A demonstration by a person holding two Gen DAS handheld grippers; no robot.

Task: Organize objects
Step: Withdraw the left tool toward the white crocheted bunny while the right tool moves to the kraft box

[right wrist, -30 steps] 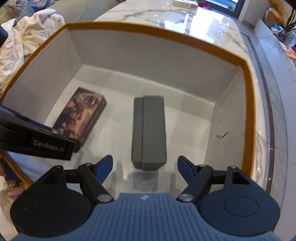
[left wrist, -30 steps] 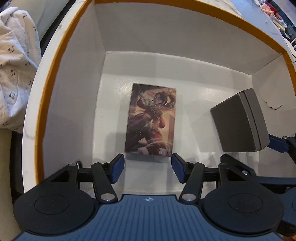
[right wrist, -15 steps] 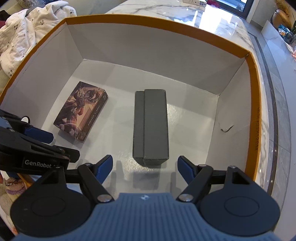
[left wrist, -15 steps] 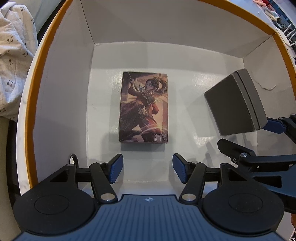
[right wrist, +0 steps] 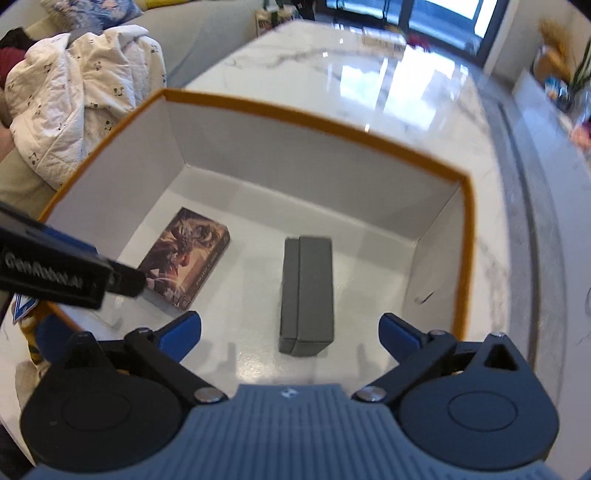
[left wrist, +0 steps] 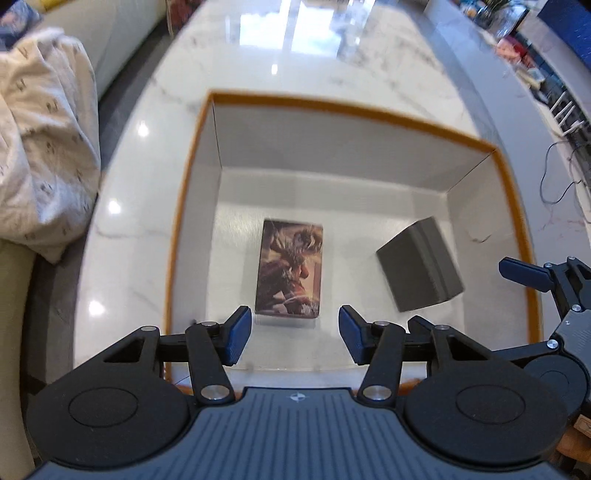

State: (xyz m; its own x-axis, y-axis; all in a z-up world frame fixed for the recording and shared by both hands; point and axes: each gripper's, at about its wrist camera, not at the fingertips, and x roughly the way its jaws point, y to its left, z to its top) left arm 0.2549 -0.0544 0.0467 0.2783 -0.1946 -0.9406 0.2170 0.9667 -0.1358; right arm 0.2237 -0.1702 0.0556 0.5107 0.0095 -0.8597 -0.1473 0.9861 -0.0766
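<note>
A white open box with an orange rim (left wrist: 332, 109) (right wrist: 295, 118) stands on the marble table. Inside lie a flat box with a picture of a warrior (left wrist: 290, 271) (right wrist: 186, 256) on the left and a dark grey box (left wrist: 421, 264) (right wrist: 306, 291) on the right. My left gripper (left wrist: 295, 334) is open and empty, raised above the near edge, in line with the picture box. My right gripper (right wrist: 290, 330) is open and empty, raised above the grey box's near end. The right gripper also shows in the left wrist view (left wrist: 546, 280).
A white patterned blanket (left wrist: 40, 147) (right wrist: 77, 88) lies on a sofa to the left of the table. The marble table (left wrist: 314, 48) stretches beyond the box. Cables (left wrist: 561, 177) lie at the far right. Small items (right wrist: 384, 35) sit at the table's far end.
Both grippers have risen up and back out of the box, open and empty. The picture box and the grey box stay where they lay on the box floor.
</note>
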